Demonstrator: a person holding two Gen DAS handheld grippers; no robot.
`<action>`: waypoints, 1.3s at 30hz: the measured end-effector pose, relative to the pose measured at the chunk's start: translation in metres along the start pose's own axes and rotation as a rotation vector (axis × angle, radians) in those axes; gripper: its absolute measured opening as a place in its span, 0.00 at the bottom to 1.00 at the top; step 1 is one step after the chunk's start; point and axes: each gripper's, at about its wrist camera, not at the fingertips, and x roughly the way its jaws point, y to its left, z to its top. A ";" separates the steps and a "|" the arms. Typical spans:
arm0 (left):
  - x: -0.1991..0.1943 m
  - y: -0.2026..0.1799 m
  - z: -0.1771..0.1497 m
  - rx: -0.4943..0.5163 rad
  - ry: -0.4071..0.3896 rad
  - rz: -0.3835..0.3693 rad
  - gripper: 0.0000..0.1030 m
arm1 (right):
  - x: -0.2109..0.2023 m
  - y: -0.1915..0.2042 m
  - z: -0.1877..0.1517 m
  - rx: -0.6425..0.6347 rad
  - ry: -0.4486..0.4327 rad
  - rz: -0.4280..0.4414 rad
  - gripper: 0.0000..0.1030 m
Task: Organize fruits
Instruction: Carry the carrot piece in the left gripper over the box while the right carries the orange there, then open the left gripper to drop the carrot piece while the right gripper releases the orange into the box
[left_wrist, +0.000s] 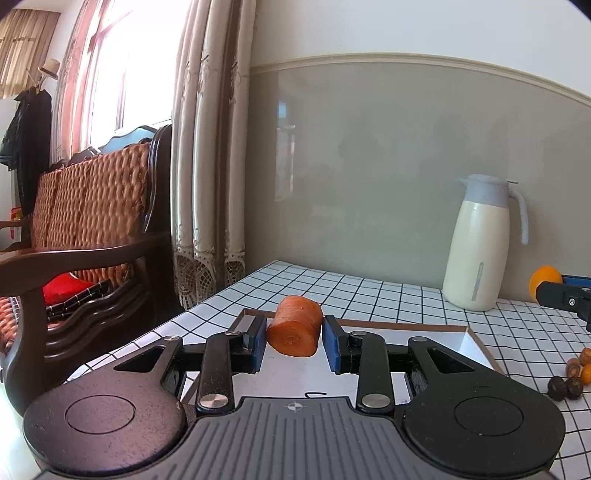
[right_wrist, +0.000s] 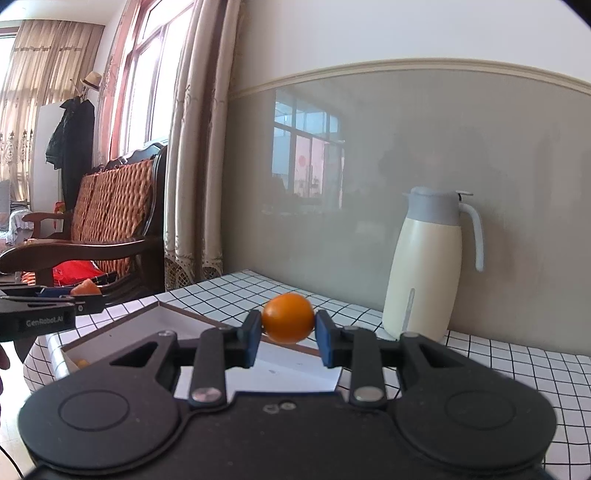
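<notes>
Both grippers are carrying food over the box (left_wrist: 476, 341): the left gripper (left_wrist: 294, 338) is gripping a carrot chunk (left_wrist: 294, 326) in its jaws, the right gripper (right_wrist: 288, 334) an orange (right_wrist: 288, 317), probably needing lowering and releasing next.

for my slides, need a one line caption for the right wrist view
Right gripper holds an orange above the white box on the checked table, jug behind.

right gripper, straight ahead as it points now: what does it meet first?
Probably the checked tabletop beyond the box, then the grey wall. The right gripper, holding the small orange, points left of the thermos jug.
</notes>
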 end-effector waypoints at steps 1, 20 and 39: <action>0.002 0.001 0.000 0.001 0.000 0.003 0.32 | 0.003 -0.001 0.000 0.003 0.003 0.001 0.22; 0.056 0.011 -0.001 0.020 0.062 0.039 0.32 | 0.058 -0.011 -0.010 0.030 0.102 0.025 0.22; 0.061 0.019 -0.010 0.005 -0.007 0.108 1.00 | 0.093 -0.004 -0.029 -0.009 0.104 -0.055 0.94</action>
